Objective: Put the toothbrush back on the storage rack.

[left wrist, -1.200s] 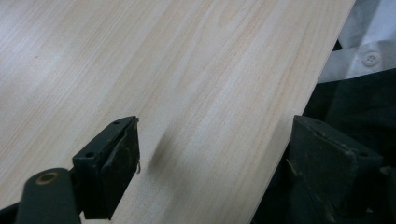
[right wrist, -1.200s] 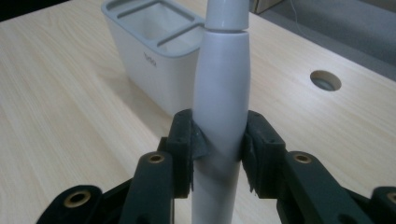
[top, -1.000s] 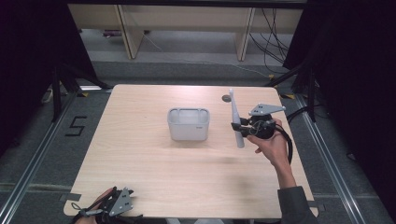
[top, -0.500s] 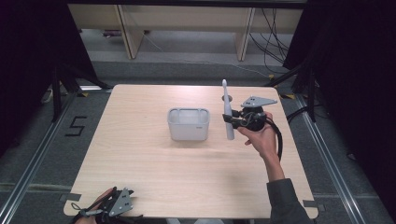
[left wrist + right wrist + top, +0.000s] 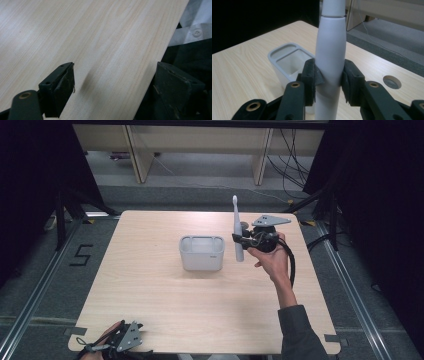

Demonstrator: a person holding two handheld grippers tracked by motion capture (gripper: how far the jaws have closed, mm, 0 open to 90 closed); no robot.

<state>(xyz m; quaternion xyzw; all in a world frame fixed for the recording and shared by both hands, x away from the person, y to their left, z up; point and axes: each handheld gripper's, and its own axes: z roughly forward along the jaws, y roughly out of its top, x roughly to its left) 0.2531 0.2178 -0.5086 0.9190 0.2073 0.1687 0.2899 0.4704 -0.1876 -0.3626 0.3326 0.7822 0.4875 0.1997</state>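
Toothbrush (image 5: 237,231) stands upright, clamped in the right gripper (image 5: 245,240) just right of the holder (image 5: 202,252) near the tabletop's middle. Keep it vertical, centre its base over a compartment, then lower slowly. Left gripper (image 5: 120,340) rests open at the near-left corner.

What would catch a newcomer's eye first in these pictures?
The tall white plastic electric toothbrush, held upright in the right gripper right of the table's centre, its jaws clamped on the handle. Just left of it stands the light grey rectangular plastic holder with two open compartments, mid-table. The left gripper rests open at the pale wooden table's near left edge.
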